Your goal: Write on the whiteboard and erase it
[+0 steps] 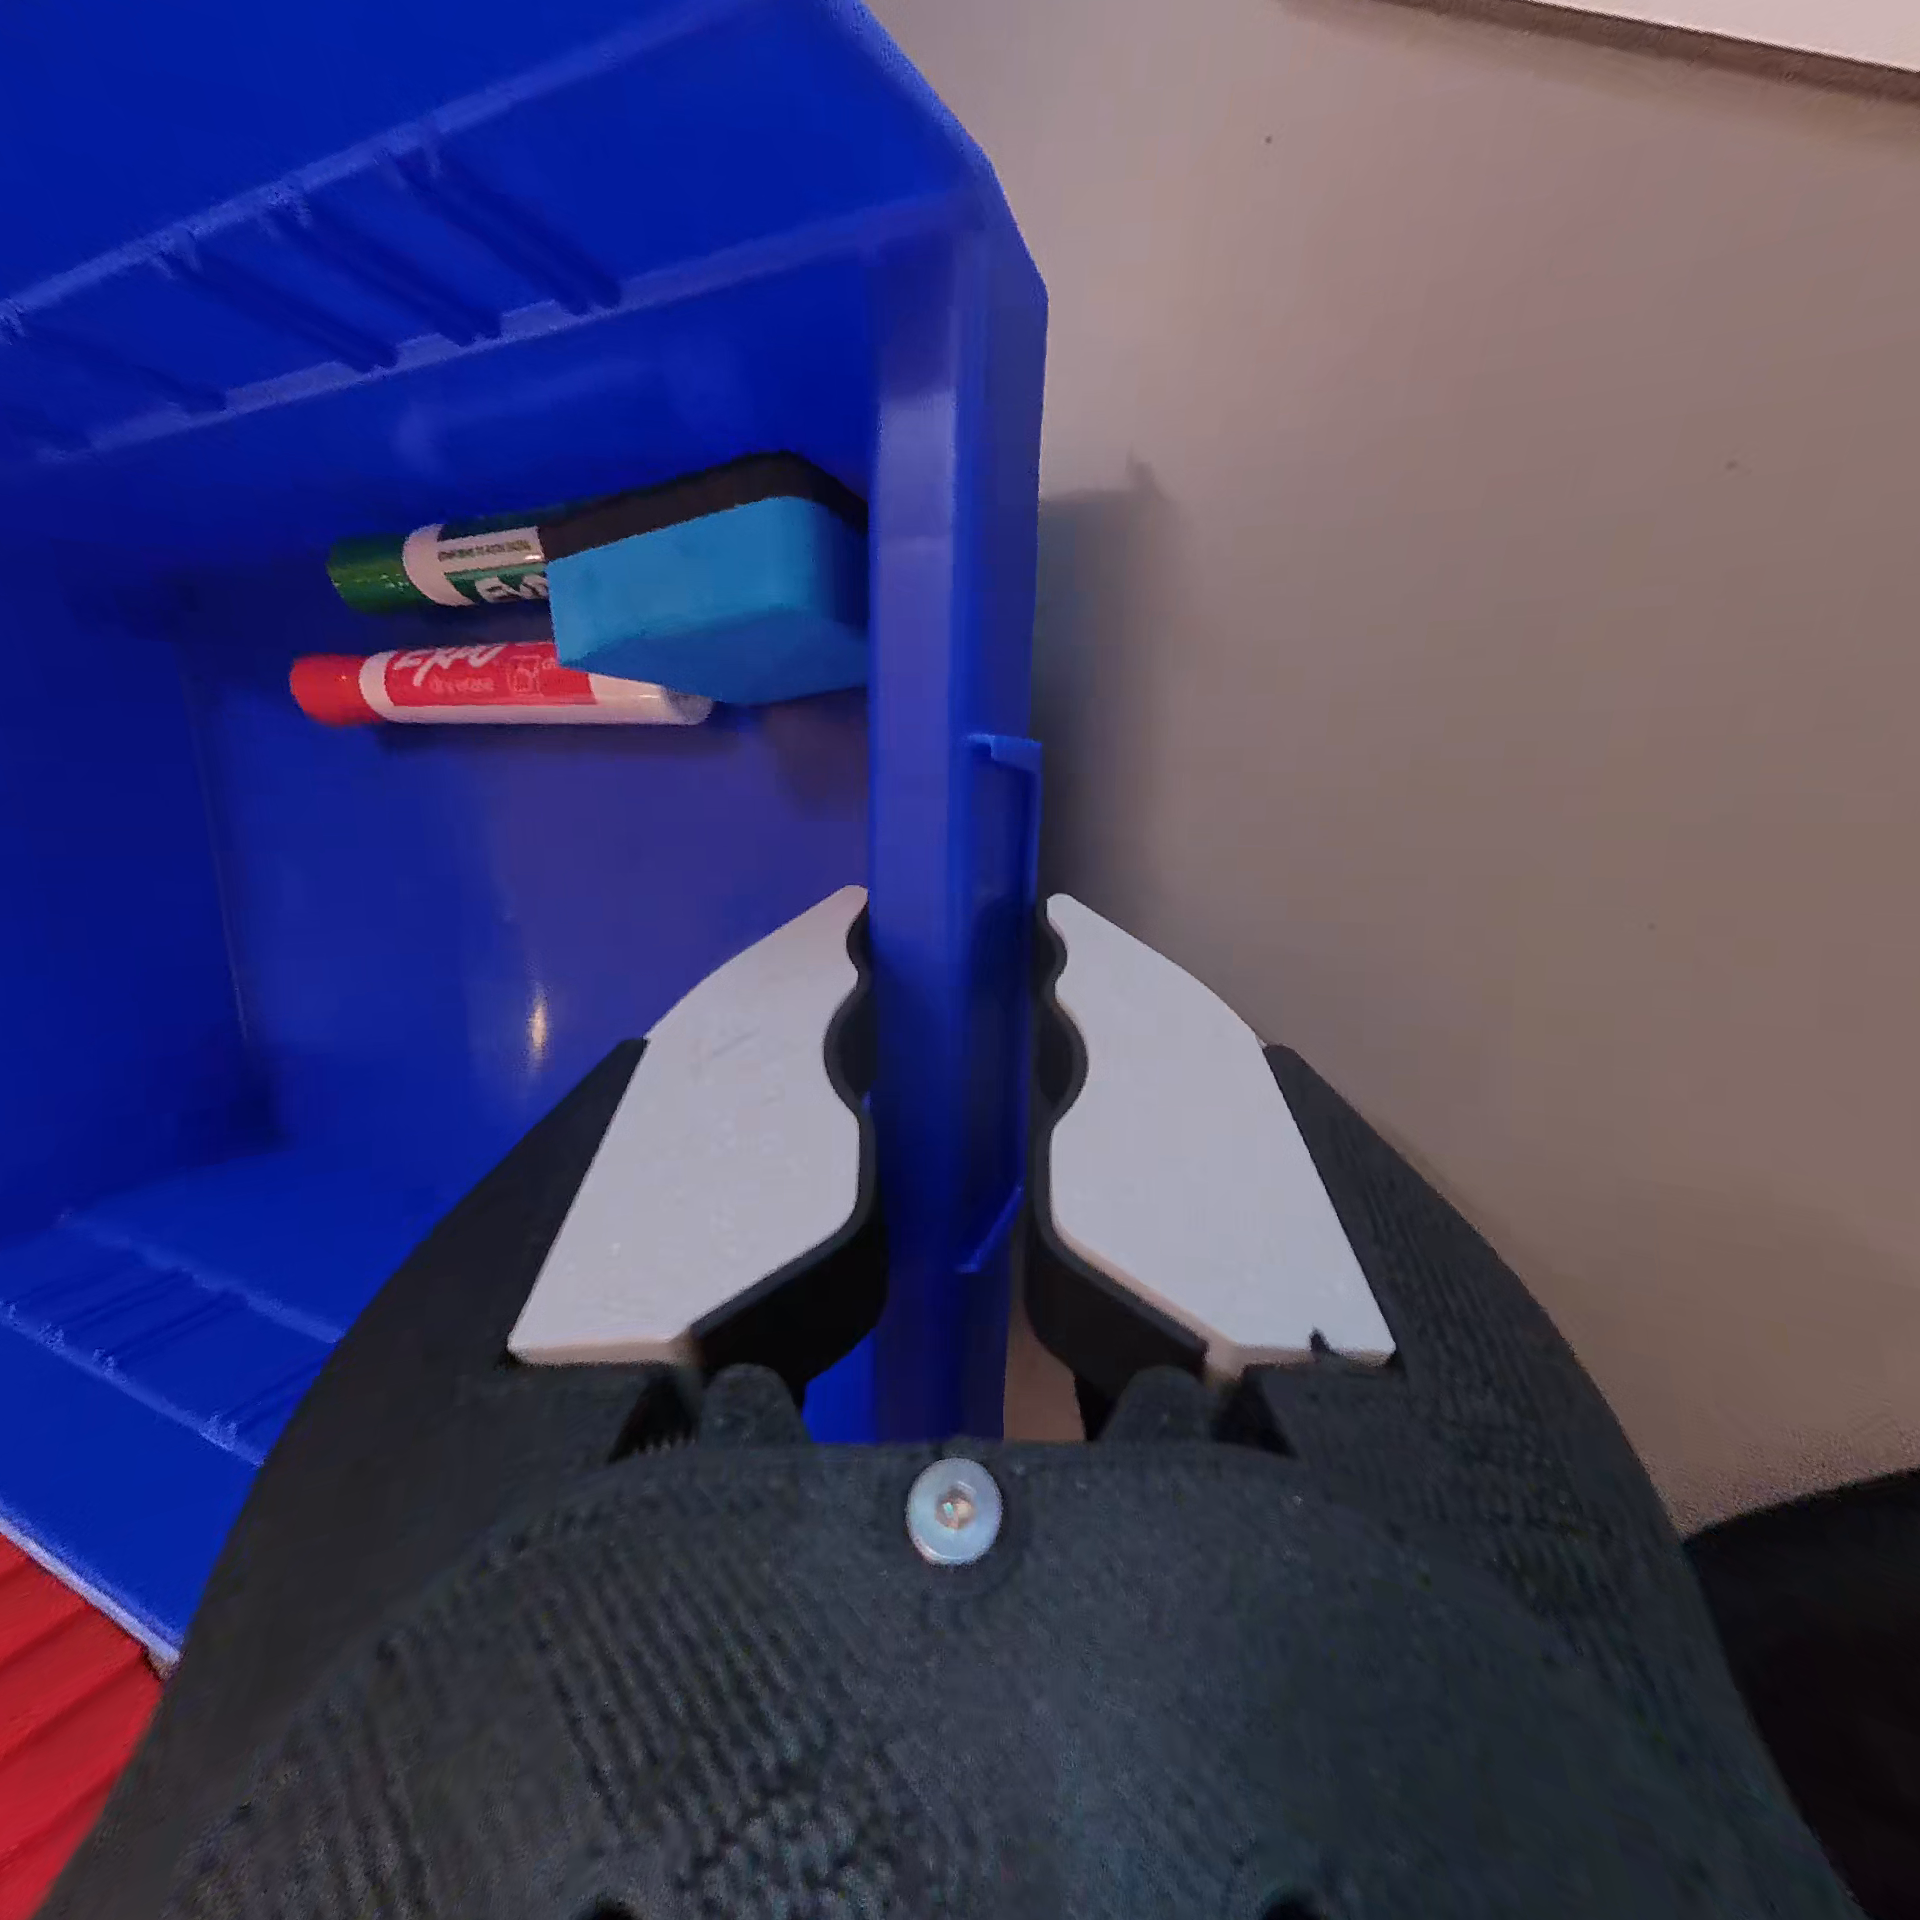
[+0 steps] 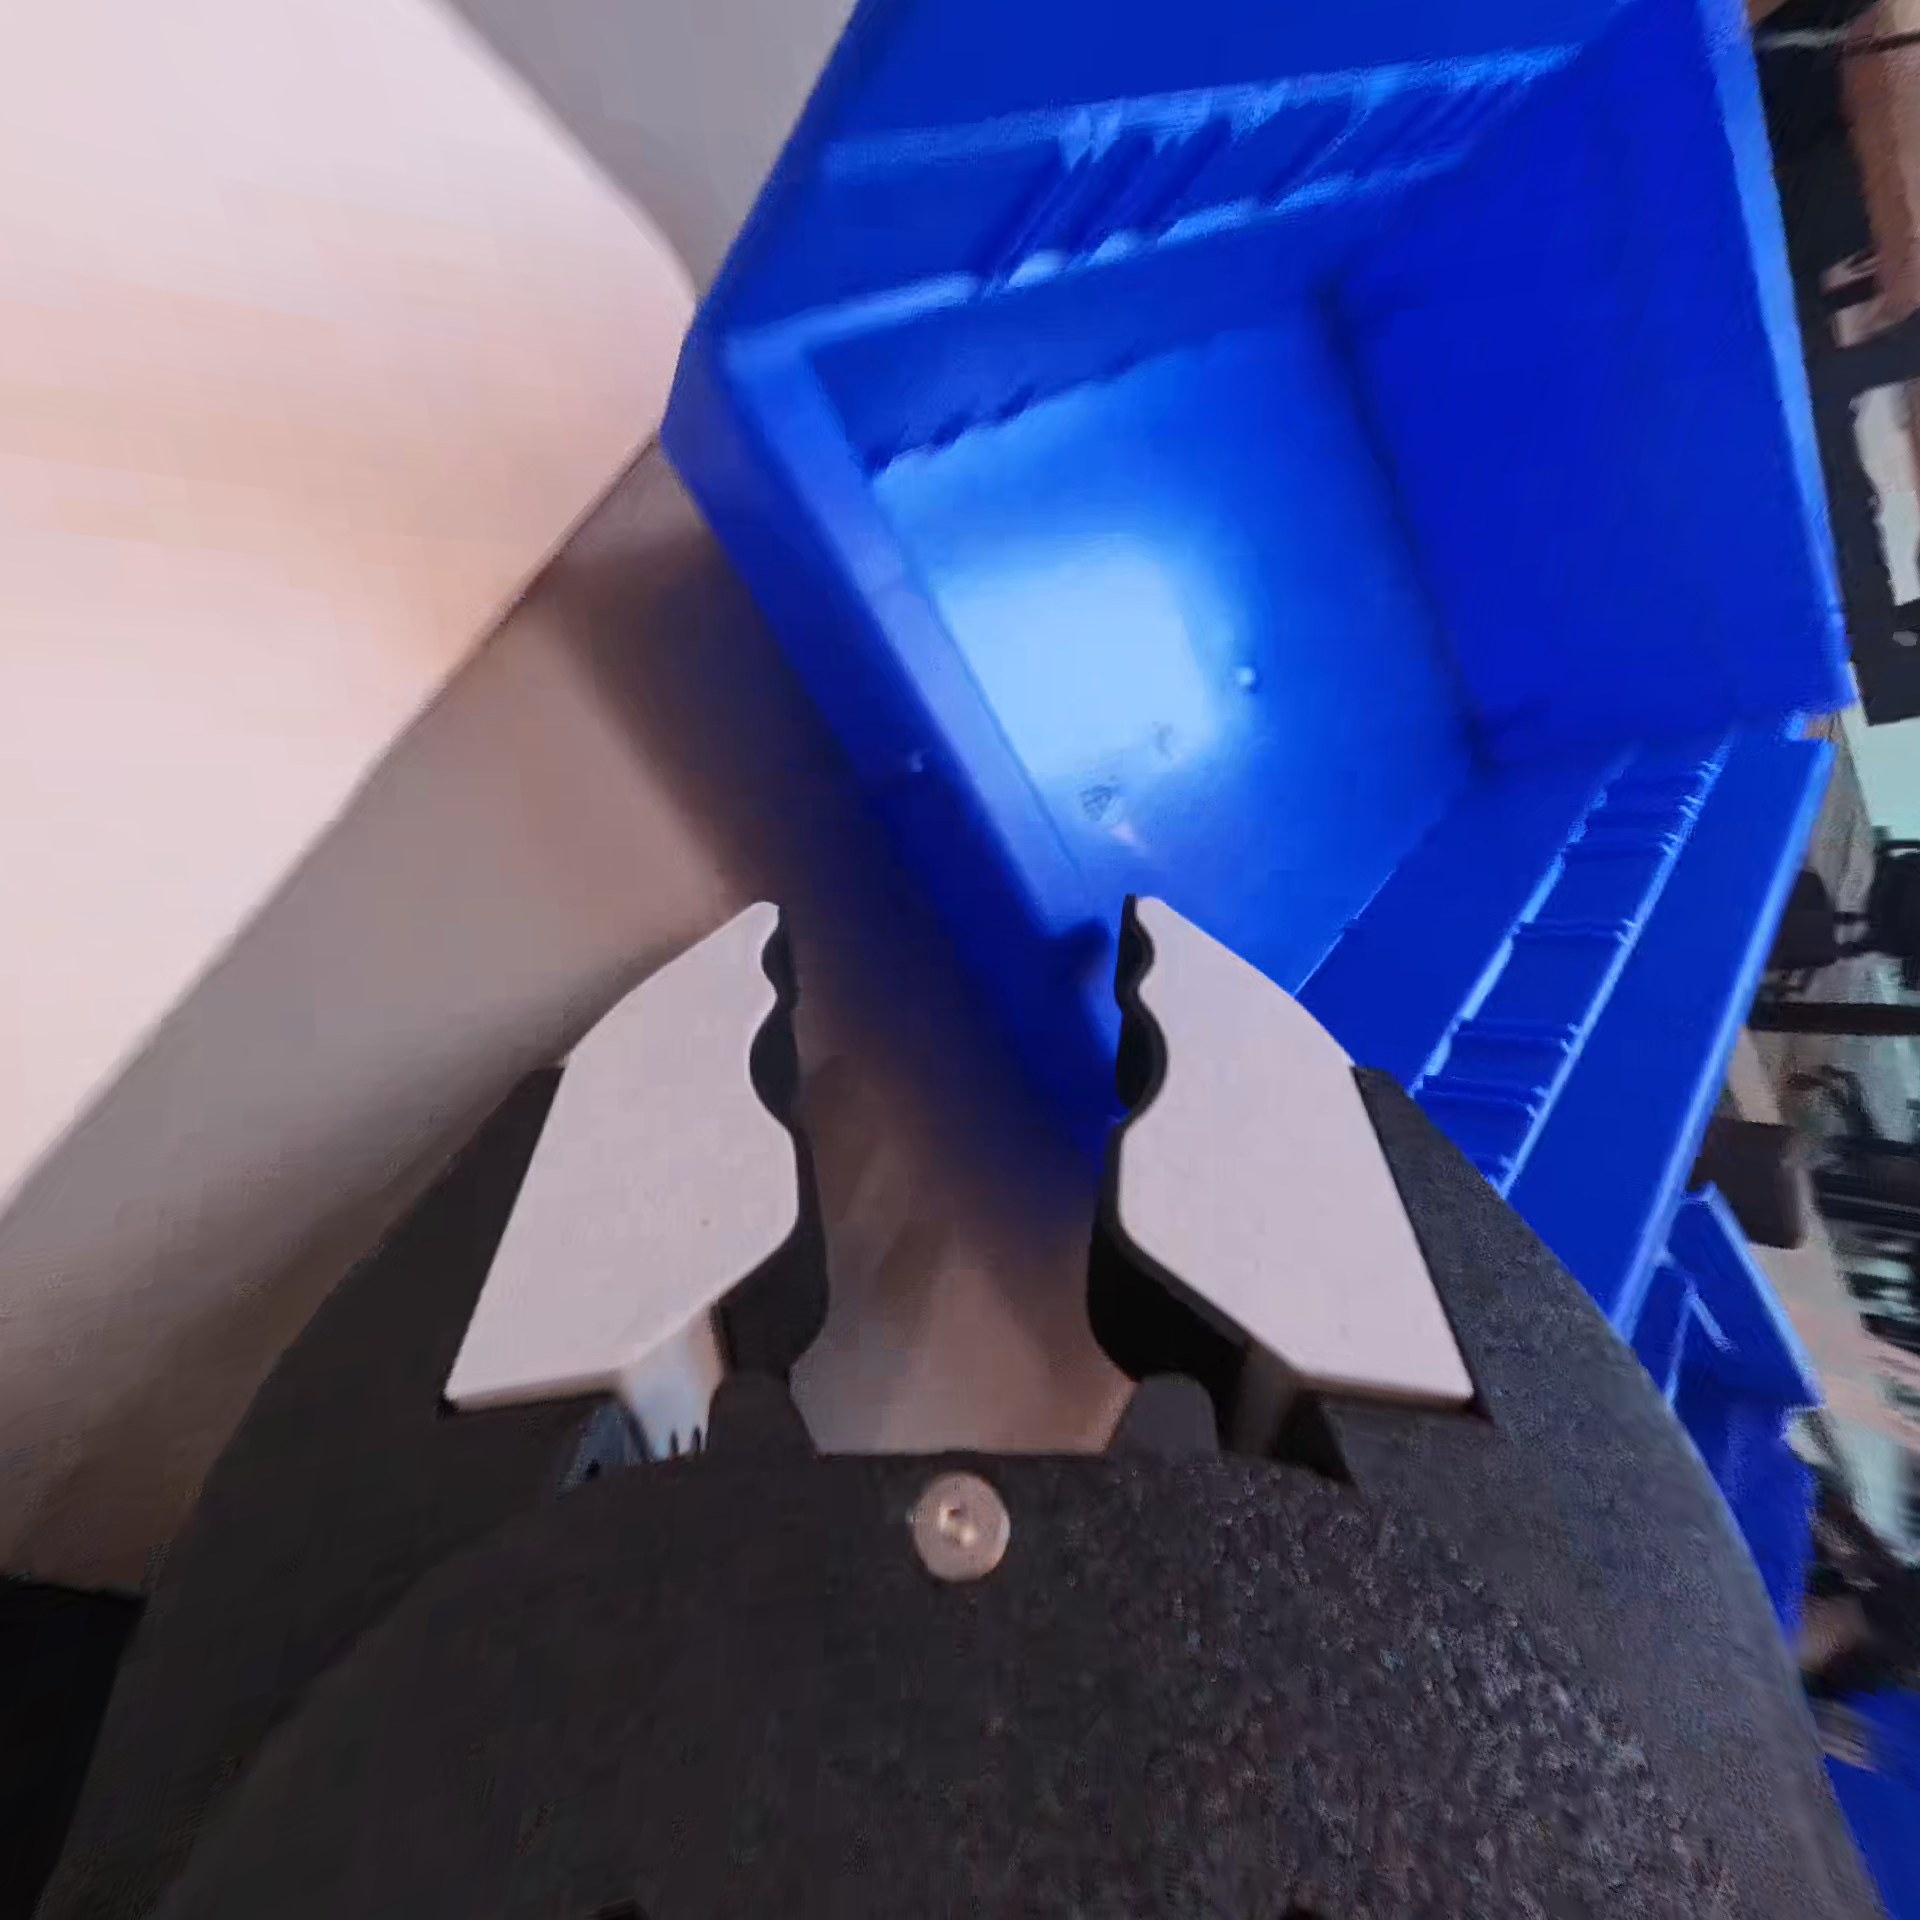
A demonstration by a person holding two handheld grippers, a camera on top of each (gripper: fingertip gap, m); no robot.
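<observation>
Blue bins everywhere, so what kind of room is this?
Probably an office or workshop storage corner. A blue bin holds a red marker, a green marker and a whiteboard eraser, beside a plain grey wall.

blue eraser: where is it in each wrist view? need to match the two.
Left wrist view: eraser upper centre-left, inside the blue bin, lying over the green marker, above the red marker.
Right wrist view: not visible; the bin seen here looks empty.
Shared landmark: blue bin plastic; whether same bin is unclear.
</observation>
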